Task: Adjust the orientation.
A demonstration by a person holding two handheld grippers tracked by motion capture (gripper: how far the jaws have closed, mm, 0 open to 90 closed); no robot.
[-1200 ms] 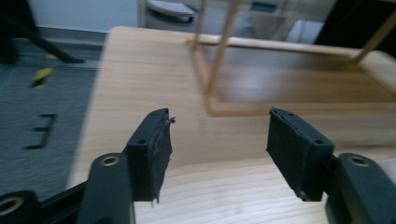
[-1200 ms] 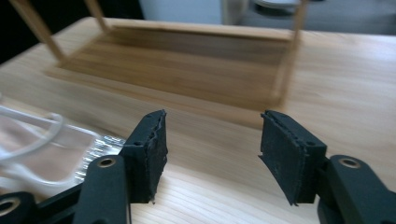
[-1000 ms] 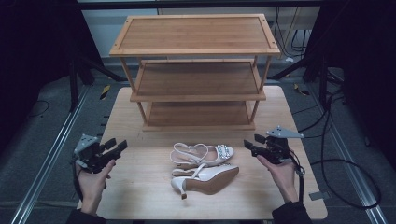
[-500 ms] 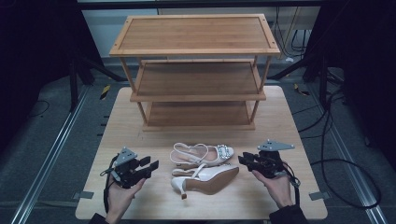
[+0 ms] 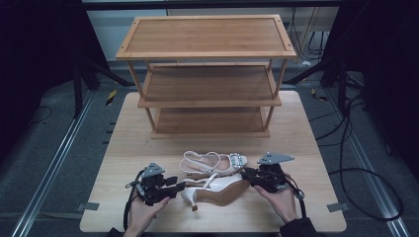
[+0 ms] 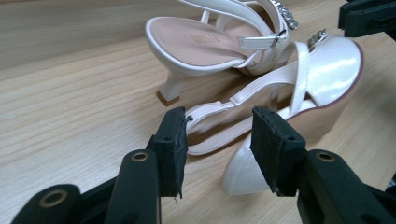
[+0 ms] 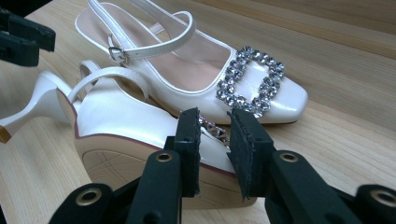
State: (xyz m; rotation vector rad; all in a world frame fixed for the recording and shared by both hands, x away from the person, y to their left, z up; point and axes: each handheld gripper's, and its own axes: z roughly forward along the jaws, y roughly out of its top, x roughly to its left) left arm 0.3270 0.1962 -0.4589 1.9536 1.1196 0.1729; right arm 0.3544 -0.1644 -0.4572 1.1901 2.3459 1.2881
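A three-tier bamboo shoe rack (image 5: 207,74) stands at the back of the worktop (image 5: 123,143). In front lie two white slingback heels: the upright shoe (image 5: 212,164) and, touching it, the tipped shoe (image 5: 220,190). The left gripper (image 6: 218,140) fingers, just opening, straddle its heel strap unpressed; the right gripper (image 7: 214,149) fingers, narrowed, bracket its toe edge.

Two white heeled shoes (image 5: 217,177), one three-tier wooden rack (image 5: 207,74), one table (image 5: 123,143) and two tongs.
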